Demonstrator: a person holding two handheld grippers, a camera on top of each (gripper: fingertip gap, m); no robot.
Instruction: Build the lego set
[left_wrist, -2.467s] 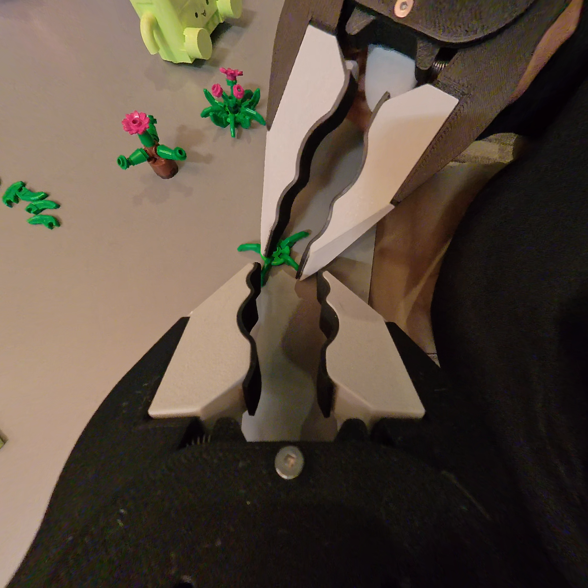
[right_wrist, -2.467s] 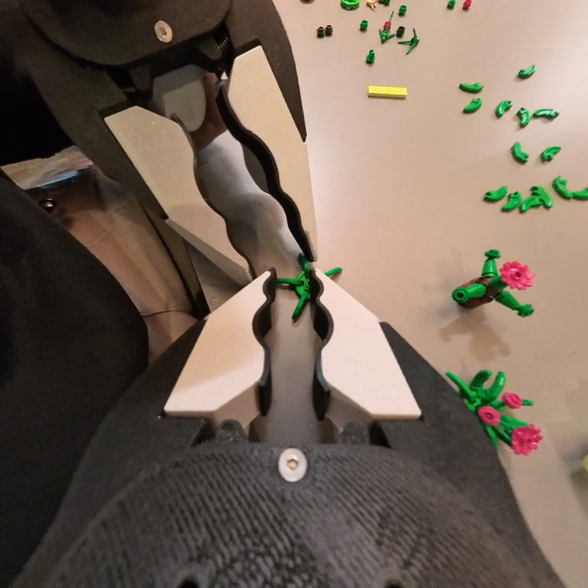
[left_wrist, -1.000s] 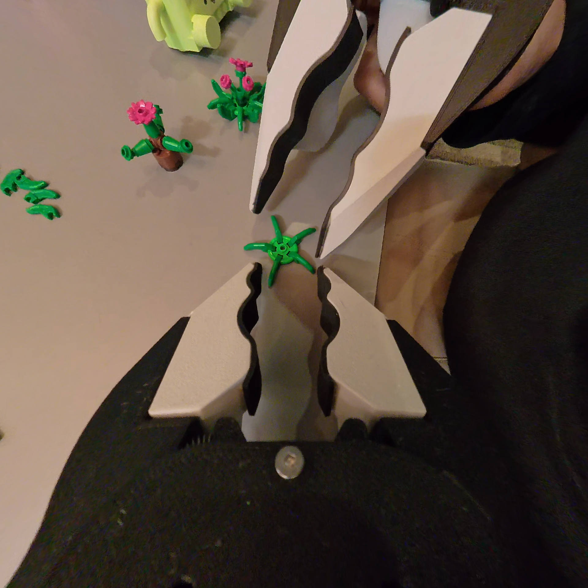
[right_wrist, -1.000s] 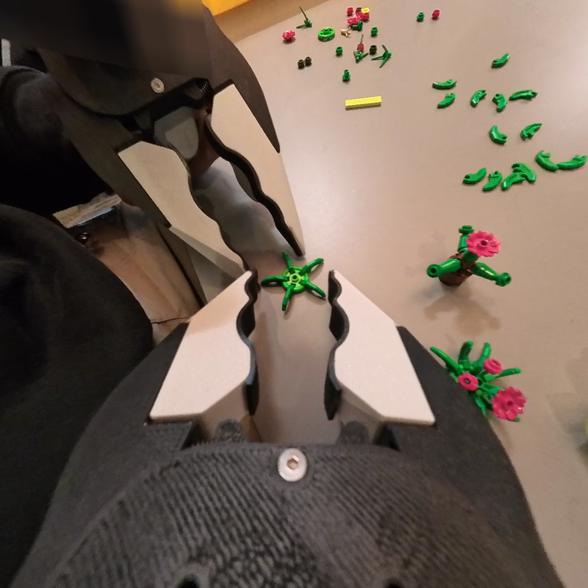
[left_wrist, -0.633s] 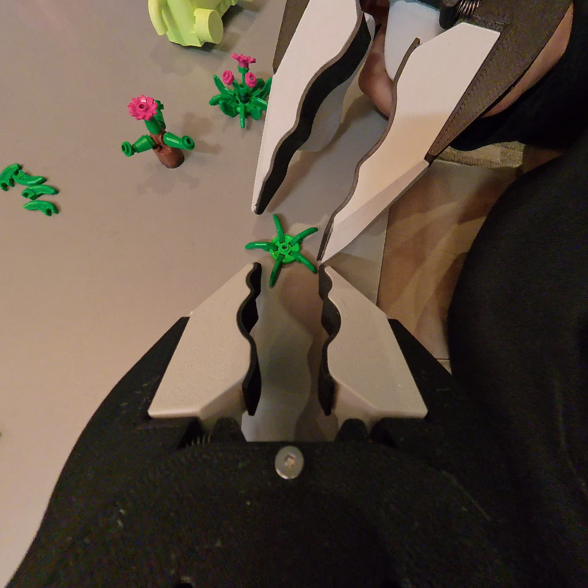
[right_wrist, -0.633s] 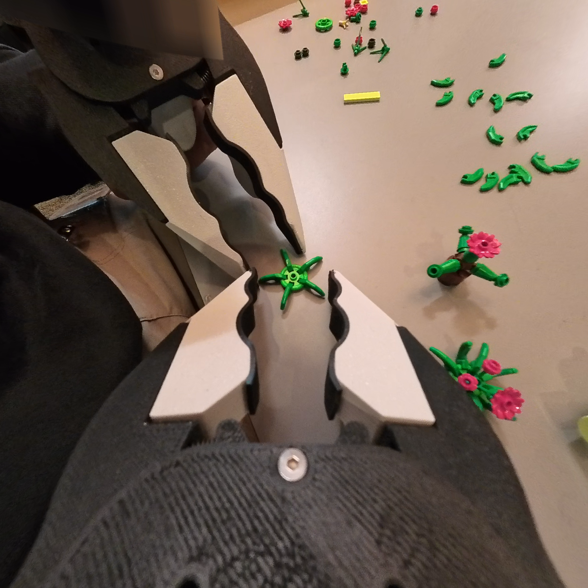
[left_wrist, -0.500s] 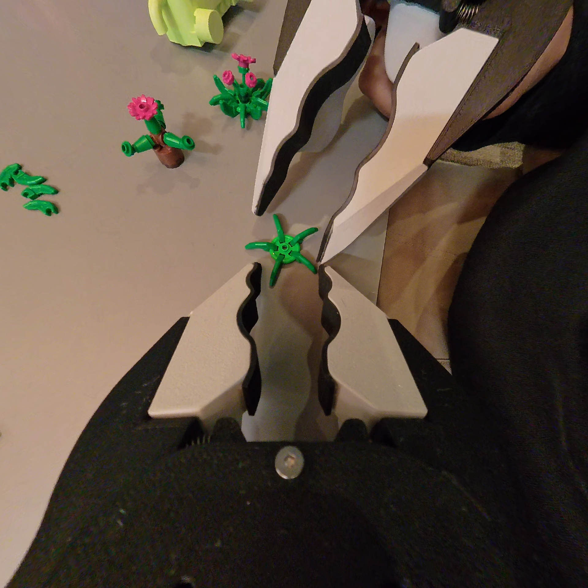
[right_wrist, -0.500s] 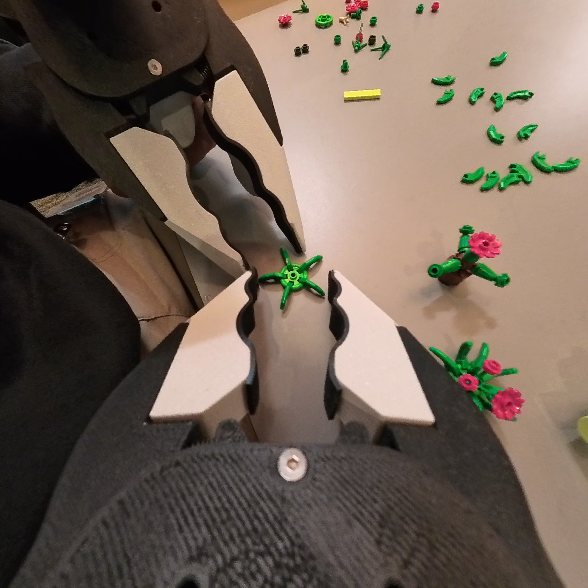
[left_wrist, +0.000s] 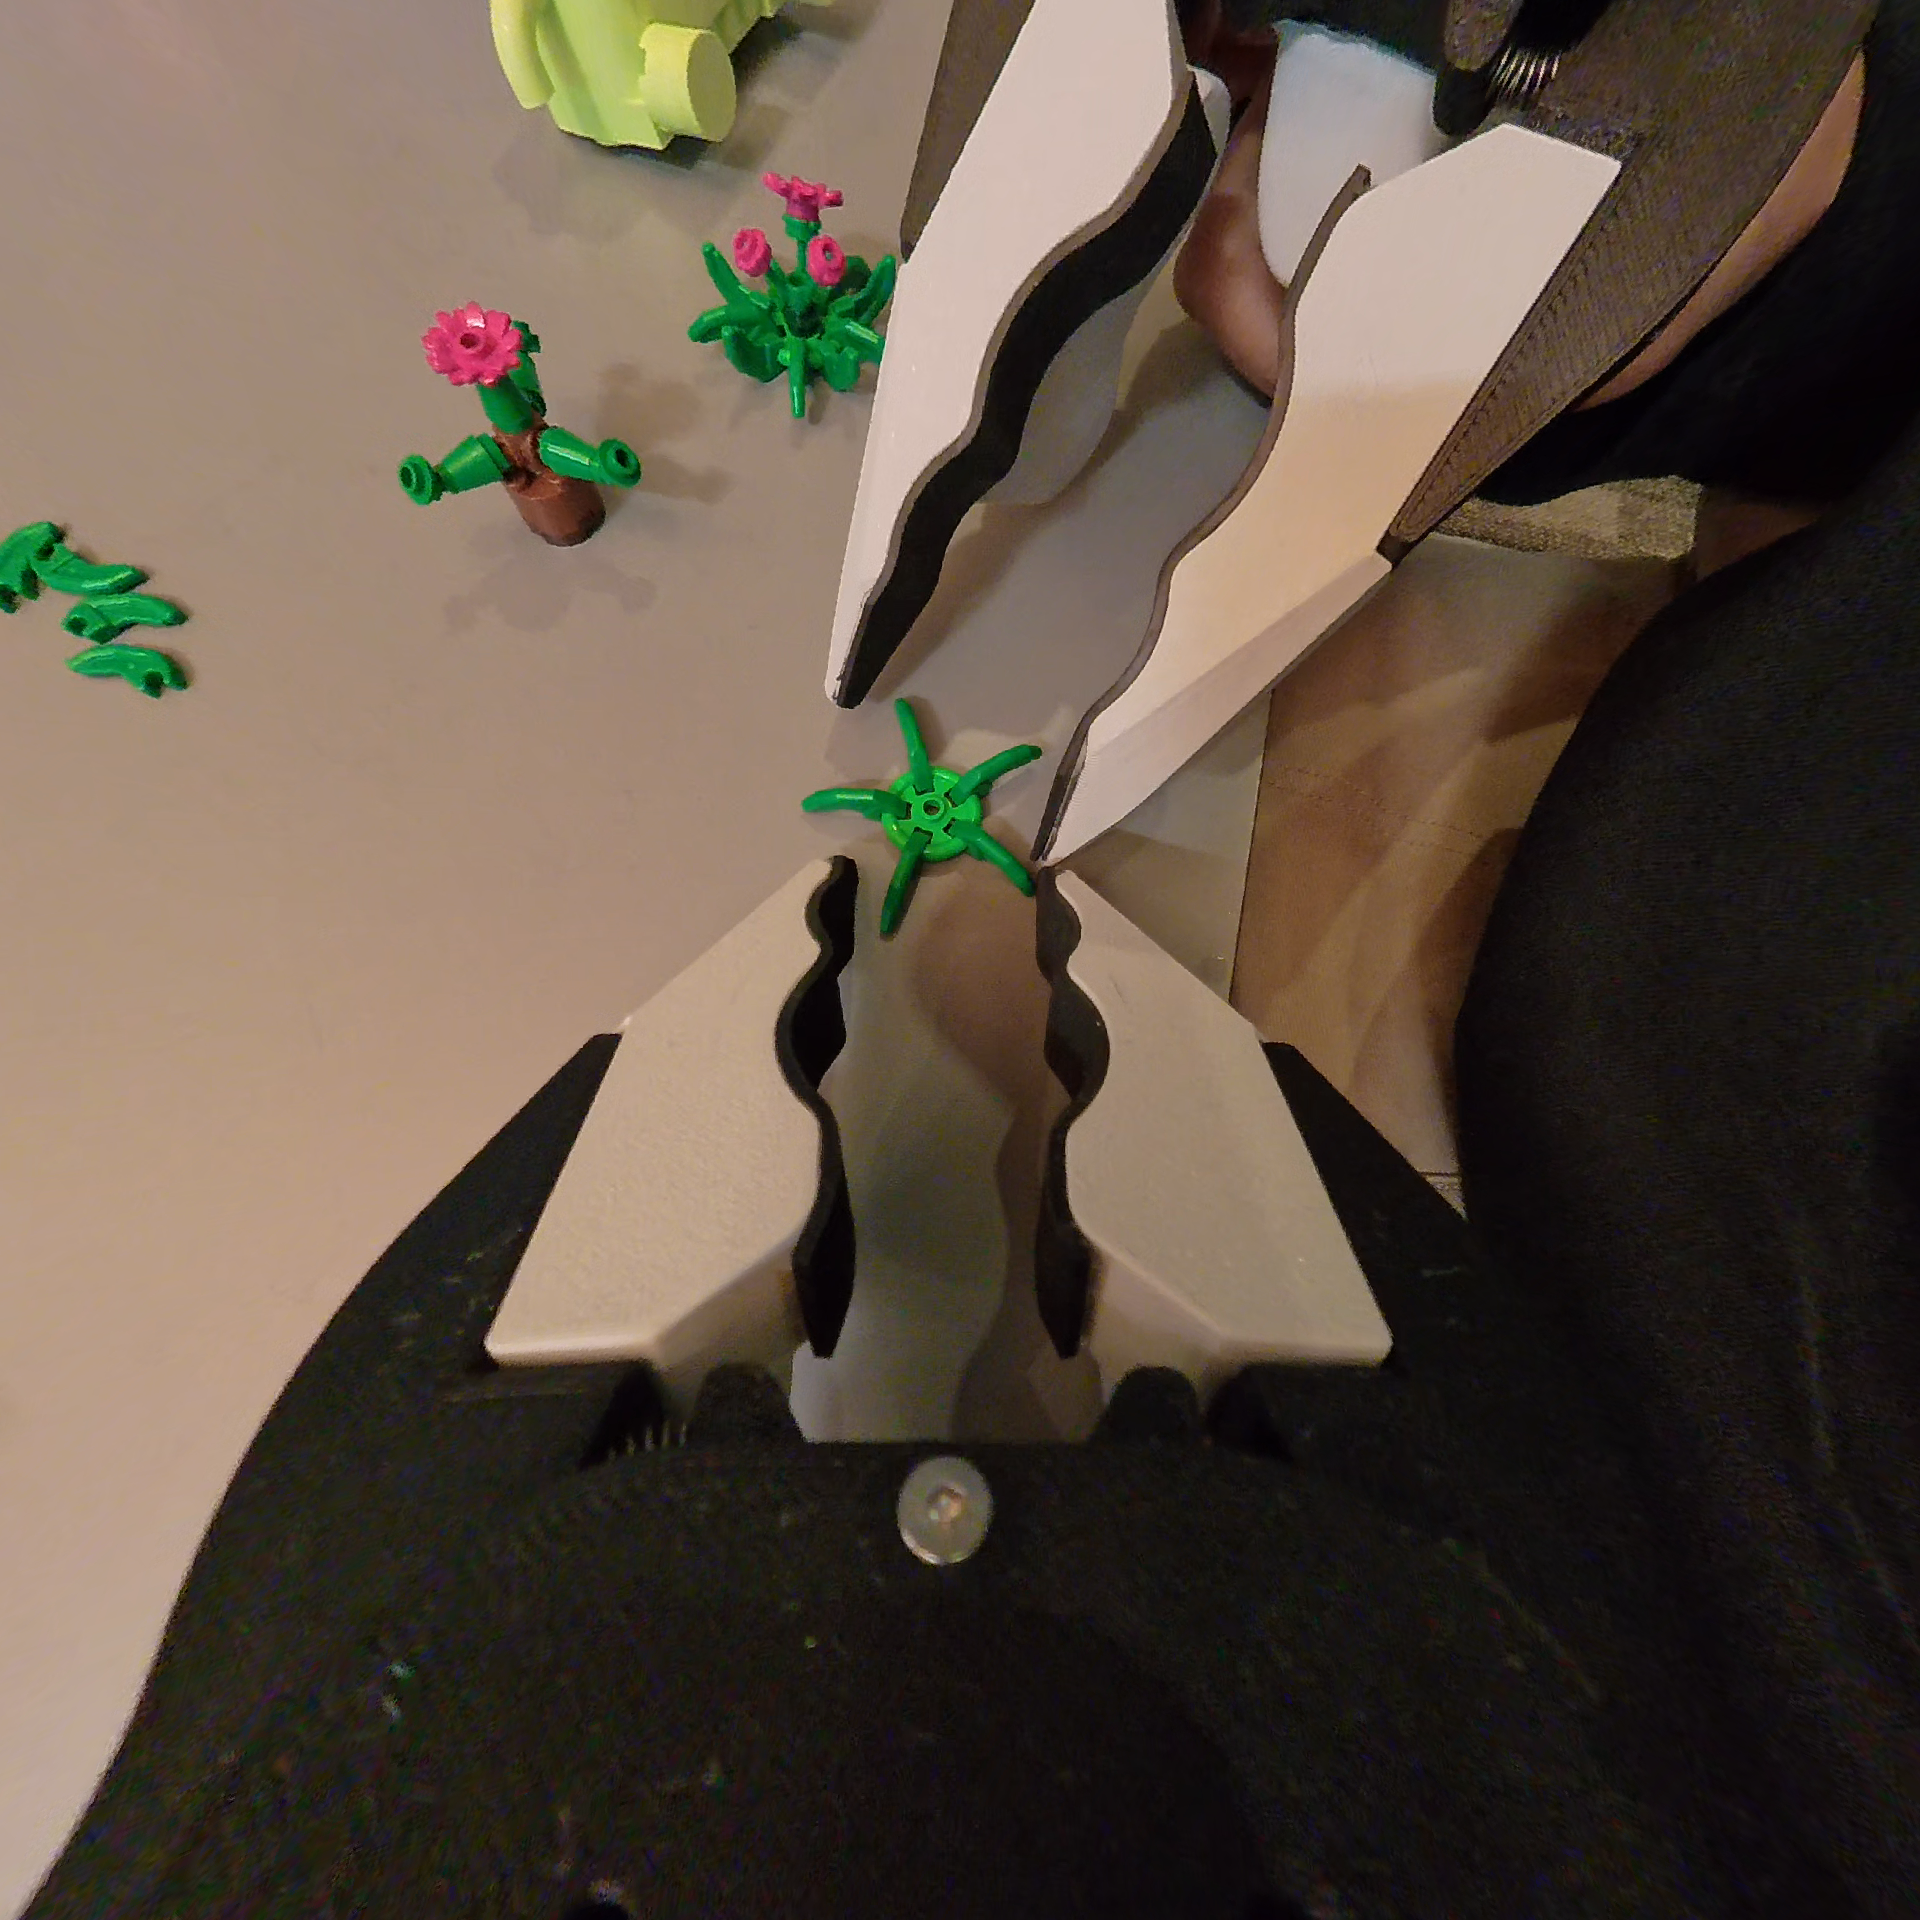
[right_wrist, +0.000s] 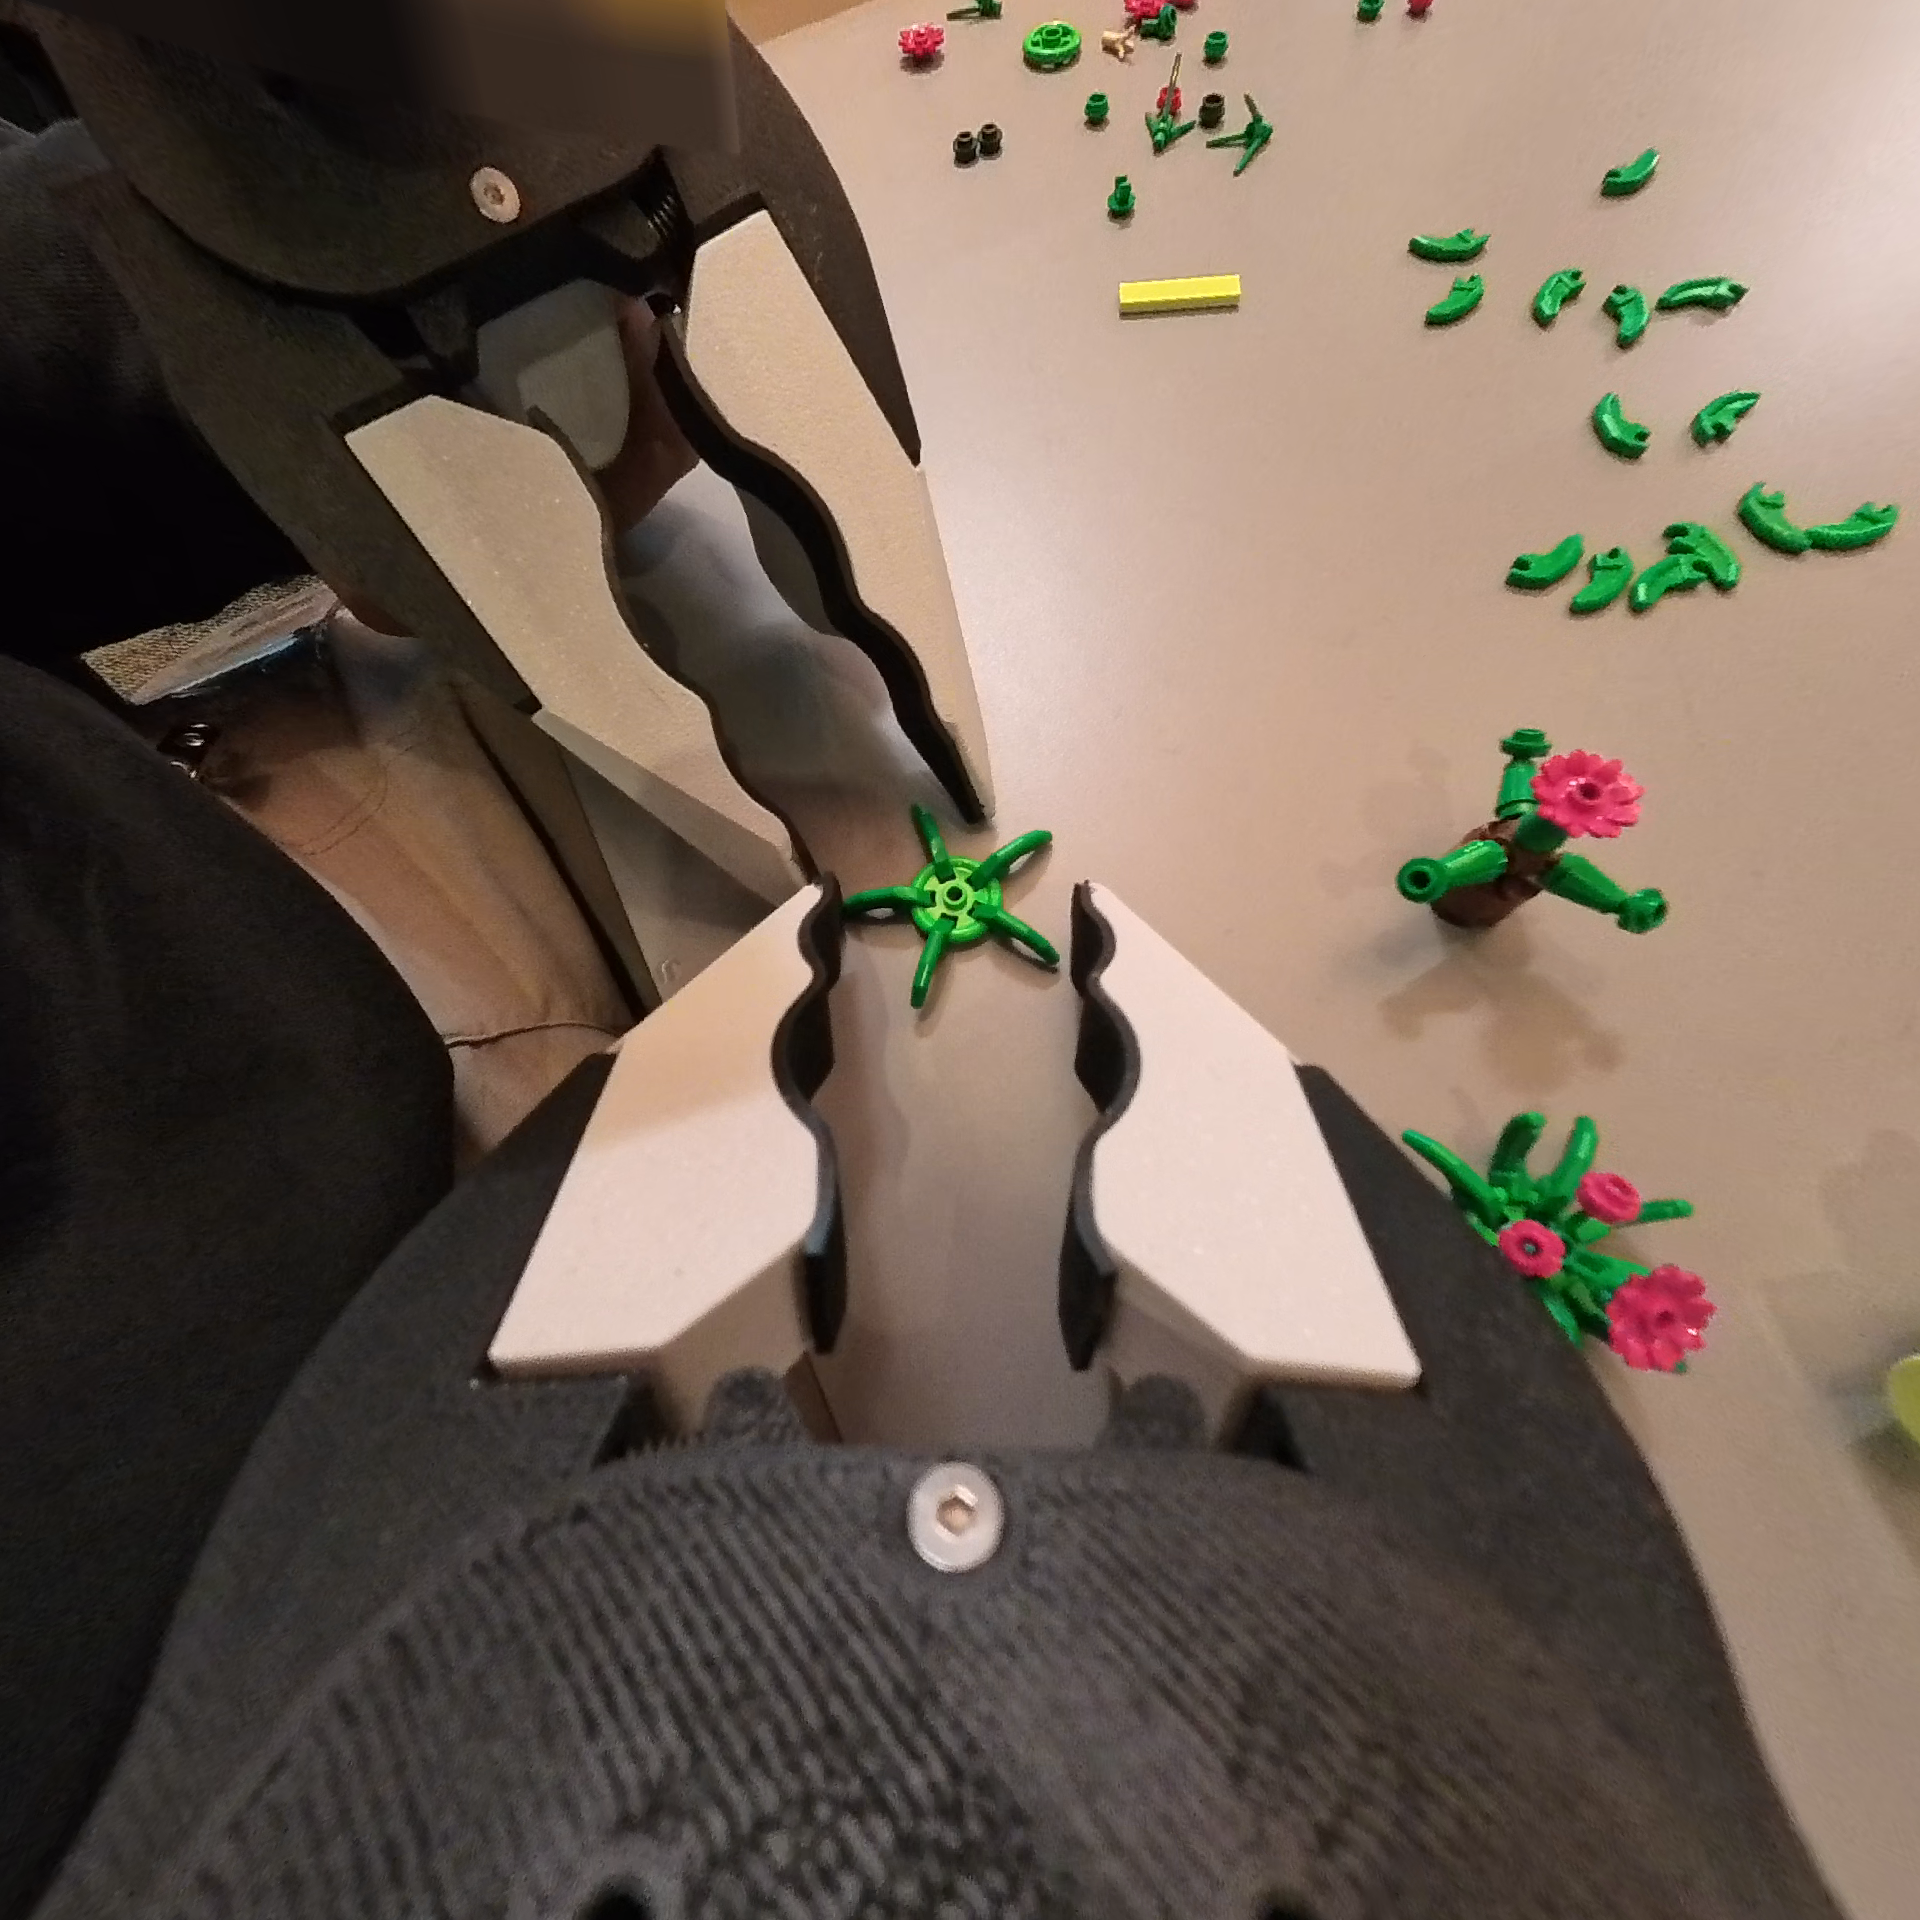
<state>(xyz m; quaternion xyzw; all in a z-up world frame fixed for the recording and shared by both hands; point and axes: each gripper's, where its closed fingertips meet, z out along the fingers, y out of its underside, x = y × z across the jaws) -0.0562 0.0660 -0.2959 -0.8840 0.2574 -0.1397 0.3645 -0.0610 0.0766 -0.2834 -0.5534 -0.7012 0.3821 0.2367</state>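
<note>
A green star-shaped leaf piece (left_wrist: 928, 816) with several thin arms lies flat on the grey table near its edge; it also shows in the right wrist view (right_wrist: 954, 902). My left gripper (left_wrist: 943, 878) is open and empty, its tips just short of the piece. My right gripper (right_wrist: 954, 902) is open and empty, its tips either side of the piece. The right gripper shows opposite in the left wrist view (left_wrist: 951, 758), the left gripper opposite in the right wrist view (right_wrist: 883, 821). Neither touches the piece.
A brown stem with a pink flower (left_wrist: 509, 436) (right_wrist: 1527, 842) and a green plant with pink flowers (left_wrist: 795, 301) (right_wrist: 1579, 1236) stand nearby. A lime-green toy (left_wrist: 634, 62), loose green leaves (right_wrist: 1673, 540) and a yellow bar (right_wrist: 1179, 294) lie farther off. The table edge (left_wrist: 1247, 935) and a person's lap are close.
Both grippers were pinched on the green leaf piece together; they have opened and drawn slightly apart, and the piece now lies flat on the table. Little has moved in the last half second.
</note>
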